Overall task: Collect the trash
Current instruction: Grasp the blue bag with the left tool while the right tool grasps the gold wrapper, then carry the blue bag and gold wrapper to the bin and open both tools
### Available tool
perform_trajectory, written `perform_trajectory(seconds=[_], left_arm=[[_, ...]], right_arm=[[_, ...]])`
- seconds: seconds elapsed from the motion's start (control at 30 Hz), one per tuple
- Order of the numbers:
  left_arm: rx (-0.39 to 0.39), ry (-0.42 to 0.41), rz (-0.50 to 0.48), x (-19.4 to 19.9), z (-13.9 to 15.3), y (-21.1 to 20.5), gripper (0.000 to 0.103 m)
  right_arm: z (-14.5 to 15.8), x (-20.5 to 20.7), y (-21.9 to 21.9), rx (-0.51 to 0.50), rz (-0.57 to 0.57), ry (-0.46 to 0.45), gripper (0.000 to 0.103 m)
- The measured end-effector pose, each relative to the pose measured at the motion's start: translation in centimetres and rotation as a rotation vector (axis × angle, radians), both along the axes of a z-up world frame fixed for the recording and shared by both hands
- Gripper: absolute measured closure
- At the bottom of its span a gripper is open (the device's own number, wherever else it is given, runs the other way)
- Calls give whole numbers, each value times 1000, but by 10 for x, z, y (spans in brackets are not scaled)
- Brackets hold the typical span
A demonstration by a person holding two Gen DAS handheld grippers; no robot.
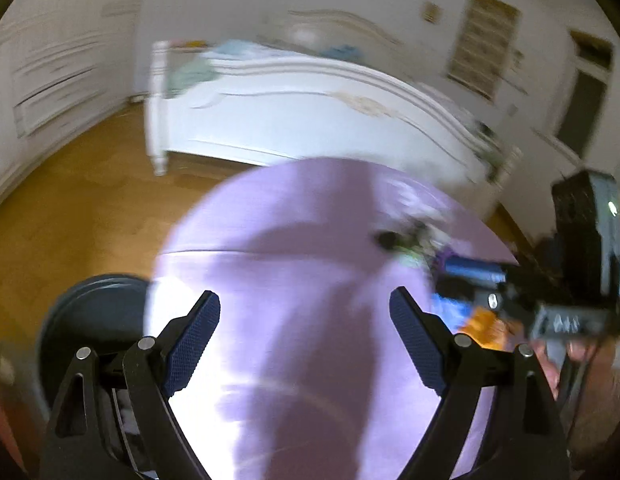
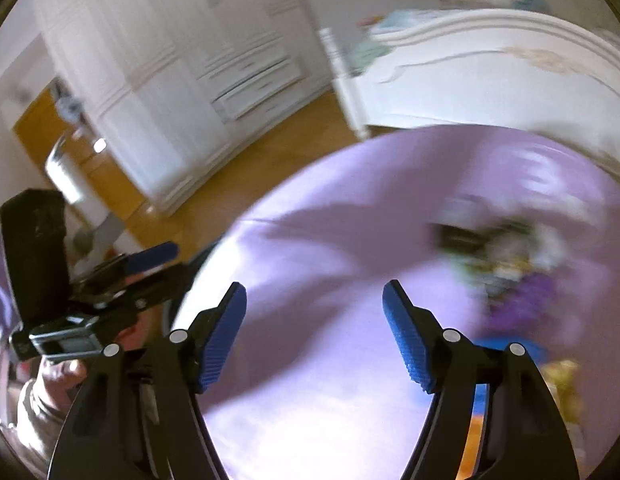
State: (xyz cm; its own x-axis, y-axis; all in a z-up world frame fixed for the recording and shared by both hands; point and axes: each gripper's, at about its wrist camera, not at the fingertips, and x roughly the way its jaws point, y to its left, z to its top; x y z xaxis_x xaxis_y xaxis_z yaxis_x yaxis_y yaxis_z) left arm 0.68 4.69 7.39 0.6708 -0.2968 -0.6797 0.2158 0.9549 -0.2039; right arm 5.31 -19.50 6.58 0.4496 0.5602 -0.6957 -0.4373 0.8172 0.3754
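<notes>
Left hand-held gripper (image 1: pixel 305 322) gapes above purple table (image 1: pixel 310 220).

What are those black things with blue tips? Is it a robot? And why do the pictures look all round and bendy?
It's not a robot. A person holds a grabbing tool in each hand, and each tool has a little camera that looks along its two fingers. The lens bends everything into a circle.

One picture comes from the left claw, the other from the right claw. Each camera also spots the other tool at the picture's edge.

Both claws are open and hold nothing. They hover over a round purple table. A pile of trash lies on its right side, too blurry to name the pieces, because the cameras are moving. Beyond the table is a white bed, and beside the table, low on the left, a dark round bin.
</notes>
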Motion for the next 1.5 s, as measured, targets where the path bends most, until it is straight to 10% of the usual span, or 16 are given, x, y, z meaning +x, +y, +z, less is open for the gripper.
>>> perform_trajectory(seconds=[0.3,0.57,0.67,0.97,1.5], left_arm=[[226,0,-335,23,-21,-130,17],[265,66,-429,46,-45,-164,18],[234,117,-458,48,-54,-165,39],[173,92,-410,32,-46,-157,61],[7,-66,-171,-17,8,-53,61]], right_arm=[[-30,-27,-121,-149,-124,15,34],[-61,-41,-126,-244,-95,10,62],[-59,-39,-123,-268,-91,0,75],[-52,-41,-130,-202,-115,9,86],[18,-46,-82,-62,-76,-61,86]])
